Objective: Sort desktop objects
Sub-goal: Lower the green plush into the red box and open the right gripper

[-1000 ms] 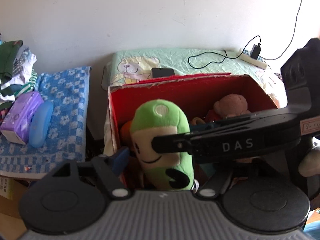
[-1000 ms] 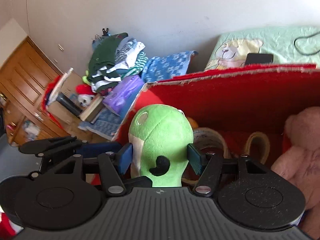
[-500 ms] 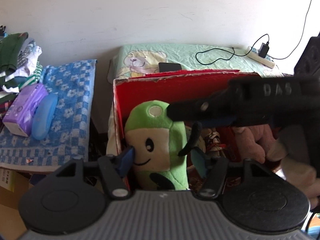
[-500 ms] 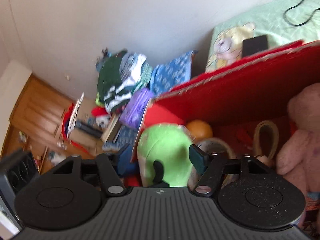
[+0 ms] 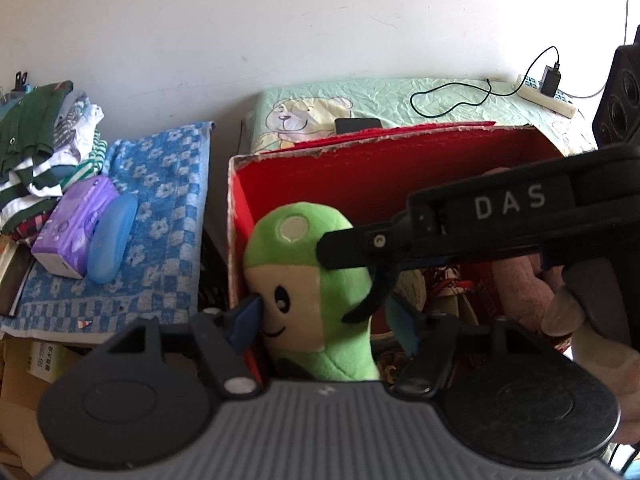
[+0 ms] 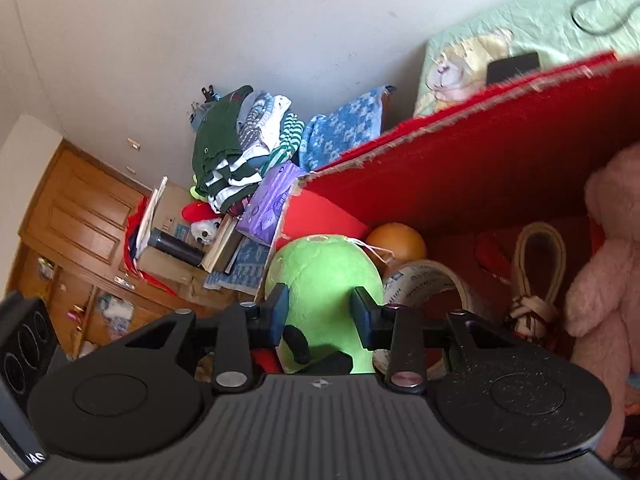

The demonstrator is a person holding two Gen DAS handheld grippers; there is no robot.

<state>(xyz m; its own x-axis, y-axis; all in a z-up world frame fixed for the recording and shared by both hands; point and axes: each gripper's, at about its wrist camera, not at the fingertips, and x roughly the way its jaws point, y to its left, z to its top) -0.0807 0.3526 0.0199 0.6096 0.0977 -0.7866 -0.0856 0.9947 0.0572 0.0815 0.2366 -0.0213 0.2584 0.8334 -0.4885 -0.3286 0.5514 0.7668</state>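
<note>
A green plush toy (image 5: 308, 280) with a cream face stands at the left end of a red cardboard box (image 5: 360, 168). My left gripper (image 5: 326, 326) is open, its blue pads on either side of the toy without pressing it. My right gripper (image 6: 320, 314) is shut on the same green plush toy (image 6: 324, 280), squeezing it from behind inside the box (image 6: 460, 152). In the left wrist view the right gripper's black body marked DAS crosses over the box from the right.
The box also holds a pink teddy (image 6: 604, 248), an orange ball (image 6: 396, 240), a tape roll (image 6: 424, 280) and a rope loop (image 6: 538, 268). A purple tissue pack (image 5: 74, 224) and blue case (image 5: 112, 232) lie on a blue towel to the left. Folded clothes (image 5: 36, 148) are stacked beyond.
My right gripper has lowered the green plush into the box's left end and tilted its view. My left gripper has let go of the toy and stands open around it.
</note>
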